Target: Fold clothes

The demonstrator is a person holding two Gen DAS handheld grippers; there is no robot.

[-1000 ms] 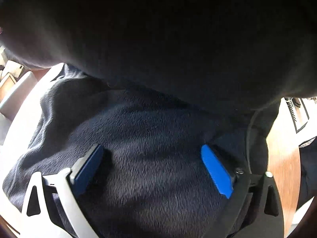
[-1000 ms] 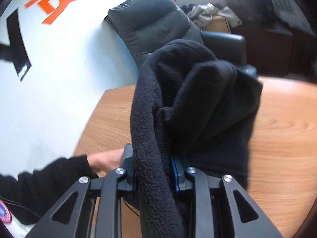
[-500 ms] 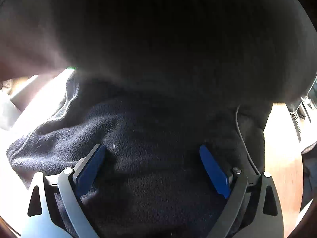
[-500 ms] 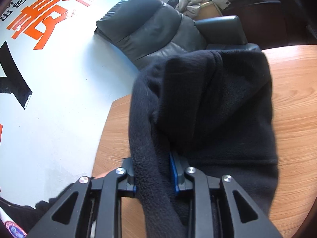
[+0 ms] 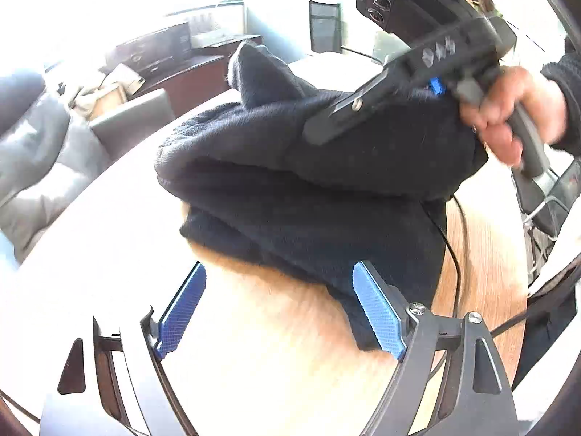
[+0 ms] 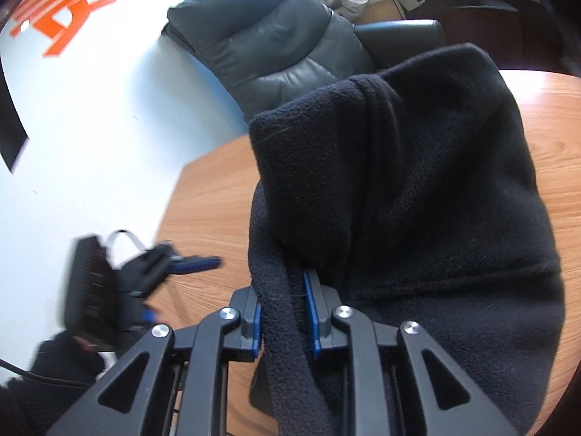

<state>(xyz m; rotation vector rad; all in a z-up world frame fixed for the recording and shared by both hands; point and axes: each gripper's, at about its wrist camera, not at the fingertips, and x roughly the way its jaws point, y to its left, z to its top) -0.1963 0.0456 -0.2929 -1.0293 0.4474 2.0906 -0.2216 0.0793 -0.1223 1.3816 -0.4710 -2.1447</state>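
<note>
A black fleece garment [image 5: 326, 181] lies bunched on the wooden table [image 5: 254, 345]. My left gripper [image 5: 279, 305] is open and empty, just in front of the garment's near edge; the right pad [image 5: 377, 312] sits beside the cloth. My right gripper [image 6: 283, 312] is shut on a fold of the same garment [image 6: 417, 218] and holds it up over the table [image 6: 203, 196]. In the left wrist view the right gripper [image 5: 417, 83] rests over the garment's top, held by a hand. The left gripper [image 6: 174, 265] shows blurred at the left in the right wrist view.
A grey leather armchair [image 6: 283, 47] stands beyond the table's far edge, also seen in the left wrist view [image 5: 40, 152]. A black cable [image 5: 454, 247] runs over the table to the right of the garment. A white wall with orange lettering [image 6: 61, 18] is at the left.
My left gripper has drawn back from under the garment and now looks at it from in front, with bare table between its fingers. My right gripper keeps its hold and has lowered the cloth.
</note>
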